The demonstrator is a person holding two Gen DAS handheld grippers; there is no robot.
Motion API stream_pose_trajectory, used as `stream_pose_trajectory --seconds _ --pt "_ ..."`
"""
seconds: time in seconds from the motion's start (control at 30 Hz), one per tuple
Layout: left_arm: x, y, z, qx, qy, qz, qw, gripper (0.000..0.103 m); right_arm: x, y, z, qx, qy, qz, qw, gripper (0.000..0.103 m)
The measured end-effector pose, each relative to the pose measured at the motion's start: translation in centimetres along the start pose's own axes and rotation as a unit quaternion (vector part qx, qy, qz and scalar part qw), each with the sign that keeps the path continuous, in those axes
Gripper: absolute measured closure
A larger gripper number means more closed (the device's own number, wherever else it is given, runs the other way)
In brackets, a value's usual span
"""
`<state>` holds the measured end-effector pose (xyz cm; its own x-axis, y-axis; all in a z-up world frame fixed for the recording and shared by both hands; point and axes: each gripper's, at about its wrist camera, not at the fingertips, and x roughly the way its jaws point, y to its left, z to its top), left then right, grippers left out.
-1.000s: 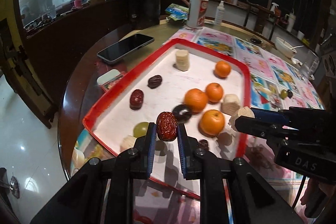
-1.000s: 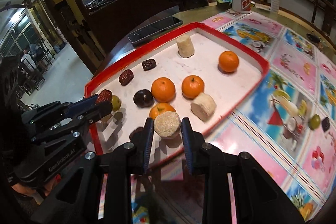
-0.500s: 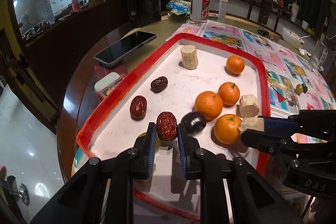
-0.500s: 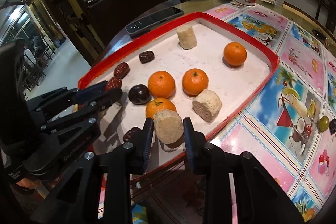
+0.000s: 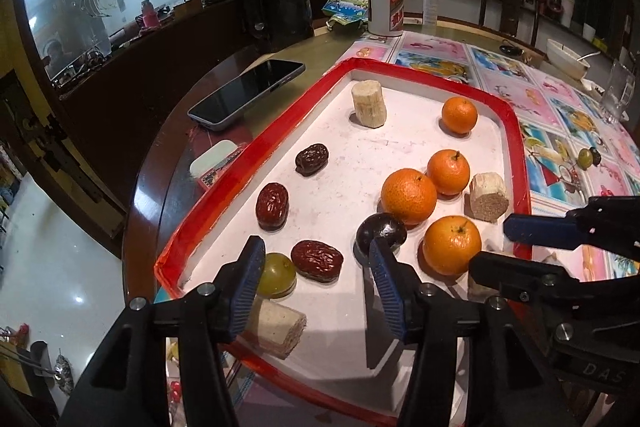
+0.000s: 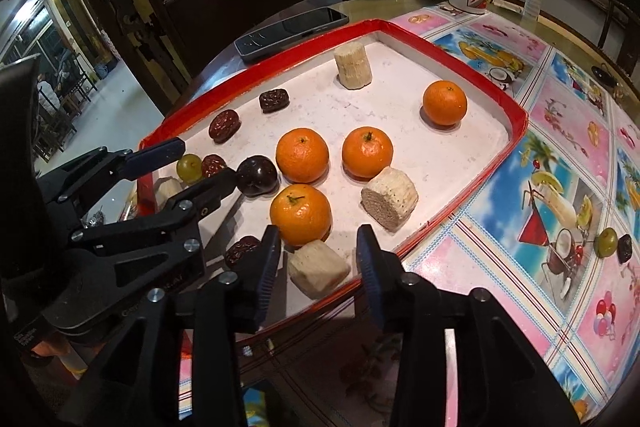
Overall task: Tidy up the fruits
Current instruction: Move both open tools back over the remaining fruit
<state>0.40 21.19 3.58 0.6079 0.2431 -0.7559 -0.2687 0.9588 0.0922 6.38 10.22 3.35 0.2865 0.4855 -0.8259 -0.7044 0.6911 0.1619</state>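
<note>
Fruits lie scattered in a red-rimmed tray (image 5: 516, 131) on the desk.

Left wrist view: half a second ago the left gripper (image 5: 316, 279) was clamped on a red date (image 5: 317, 260); now its jaws stand wide apart and empty, and the date lies on the tray floor between the fingertips, slightly toward 12 o'clock. It appears released, so this placing step looks finished. A green grape (image 5: 276, 274) sits just beside the date at 9 o'clock, partly behind the left finger. Two more dates (image 5: 272, 205) lie toward 11 o'clock, forming a loose line along the tray's left rim. A dark plum (image 5: 382, 230) touches the right finger's tip. Four oranges (image 5: 409, 195) cluster at 1 o'clock. A pale cut chunk (image 5: 276, 325) lies near the tray's near rim, at 7 o'clock. The right gripper (image 5: 508, 247) enters from 3 o'clock.

Right wrist view: the right gripper's jaws, shut on a pale chunk (image 6: 318, 269) half a second ago, are now wide open and hold nothing. That chunk rests on the tray floor between the fingertips, just inside the near rim, touching neither finger as far as can be seen. An orange (image 6: 301, 215) sits just beyond it at 12 o'clock, and a second chunk (image 6: 390, 199) at 1 o'clock. The left gripper (image 6: 196, 163) reaches in from 9 o'clock. A stray grape (image 6: 606, 242) and dark fruit (image 6: 625, 247) lie on the desk outside the tray at 3 o'clock, likely still to collect.
</note>
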Motion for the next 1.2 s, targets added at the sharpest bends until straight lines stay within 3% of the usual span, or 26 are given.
stream_pose_trajectory --seconds 0.4,0.57,0.67,0.97,1.2 --pt "-0.9 0.0 -0.7 -0.019 0.011 0.014 0.9997 0.047 -3.0 -0.3 -1.8 0.017 -0.021 0.003 1.0 0.054" --pt "-2.2 -1.9 -1.2 -0.009 -0.013 0.045 0.9989 0.047 -4.8 -1.5 -4.1 0.037 -0.024 0.006 0.999 0.051" --pt "-2.8 -3.5 -1.0 -0.003 -0.021 0.044 0.9988 0.047 -5.6 -3.1 -6.0 0.056 -0.021 0.0 0.998 0.051" --pt "-5.0 -11.0 0.3 0.035 -0.045 -0.005 0.9984 0.044 -8.3 -11.3 -11.5 0.153 -0.019 -0.041 0.987 0.051" --pt "-3.3 -19.1 2.9 0.058 -0.014 -0.082 0.9948 0.043 -10.9 -16.6 -14.4 0.209 -0.034 -0.052 0.976 0.049"
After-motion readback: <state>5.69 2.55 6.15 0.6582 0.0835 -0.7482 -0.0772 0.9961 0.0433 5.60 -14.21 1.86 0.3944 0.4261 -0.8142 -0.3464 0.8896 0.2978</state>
